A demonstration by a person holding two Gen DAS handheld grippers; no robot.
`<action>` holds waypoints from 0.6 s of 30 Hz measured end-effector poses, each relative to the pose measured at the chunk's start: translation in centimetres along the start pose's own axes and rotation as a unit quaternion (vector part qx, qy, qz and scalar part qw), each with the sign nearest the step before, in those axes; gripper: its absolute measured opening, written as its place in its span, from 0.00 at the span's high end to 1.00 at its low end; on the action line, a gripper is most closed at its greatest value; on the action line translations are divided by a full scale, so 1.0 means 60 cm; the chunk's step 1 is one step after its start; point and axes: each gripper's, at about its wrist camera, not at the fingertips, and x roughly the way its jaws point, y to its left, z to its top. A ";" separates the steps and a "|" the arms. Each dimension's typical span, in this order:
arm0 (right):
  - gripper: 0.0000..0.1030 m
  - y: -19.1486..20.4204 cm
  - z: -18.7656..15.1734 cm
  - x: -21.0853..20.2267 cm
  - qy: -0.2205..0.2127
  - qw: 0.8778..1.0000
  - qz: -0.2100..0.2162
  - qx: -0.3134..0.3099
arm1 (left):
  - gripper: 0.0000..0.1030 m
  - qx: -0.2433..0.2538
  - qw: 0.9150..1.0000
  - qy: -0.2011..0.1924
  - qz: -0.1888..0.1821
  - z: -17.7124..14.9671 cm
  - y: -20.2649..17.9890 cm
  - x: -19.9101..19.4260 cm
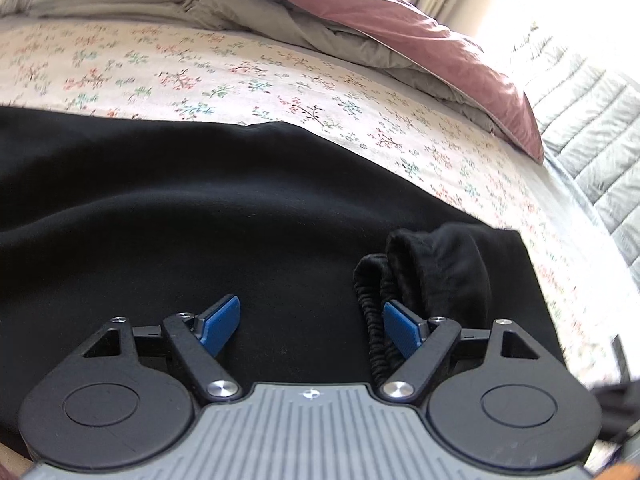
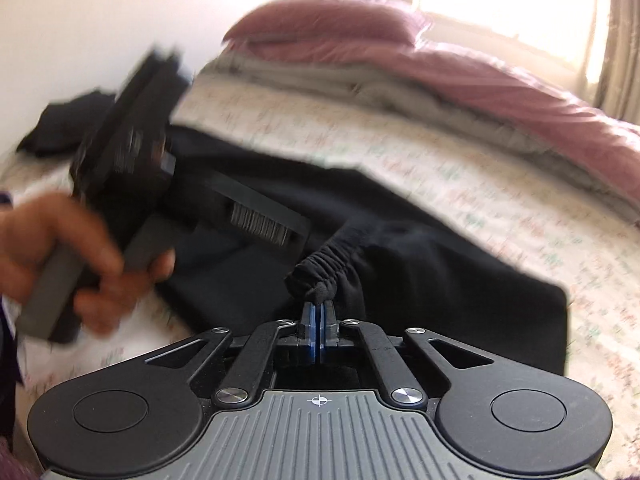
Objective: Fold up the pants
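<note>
only the right wrist view shows right gripper (image 2: 319, 312) pinching pants (image 2: 420, 264) waistband.

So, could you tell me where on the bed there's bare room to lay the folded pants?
The floral sheet is free between the black pants and the heaped grey and pink duvet. The near edge is crowded: the open left gripper and the right gripper, shut on the waistband.

A bed with a cream floral-print sheet (image 1: 224, 76) fills the room. A dusty-pink duvet (image 1: 372, 12) over grey bedding (image 1: 224, 12) lies bunched along its far edge. Bright daylight enters a curtained window (image 2: 512, 4) beside a plain white wall (image 2: 100, 20).
</note>
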 end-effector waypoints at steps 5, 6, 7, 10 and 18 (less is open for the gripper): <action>0.96 0.024 -0.014 0.035 0.039 0.998 -0.015 -0.040 | 0.10 -0.019 1.000 0.001 -0.009 0.006 0.004 -0.002; 0.94 0.023 -0.013 0.031 0.035 0.999 -0.015 -0.036 | 0.10 -0.022 1.000 0.001 -0.011 0.006 0.005 -0.003; 0.92 0.022 -0.012 0.025 0.028 0.999 -0.014 -0.038 | 0.10 -0.025 1.000 0.001 -0.012 0.007 0.006 -0.003; 0.74 0.023 -0.013 0.006 0.006 0.999 -0.023 -0.046 | 0.07 -0.036 0.999 0.004 -0.017 0.010 0.009 -0.004; 0.48 0.055 -0.021 0.019 0.012 0.993 -0.059 -0.100 | 0.05 -0.052 0.998 0.013 -0.034 0.012 0.012 -0.007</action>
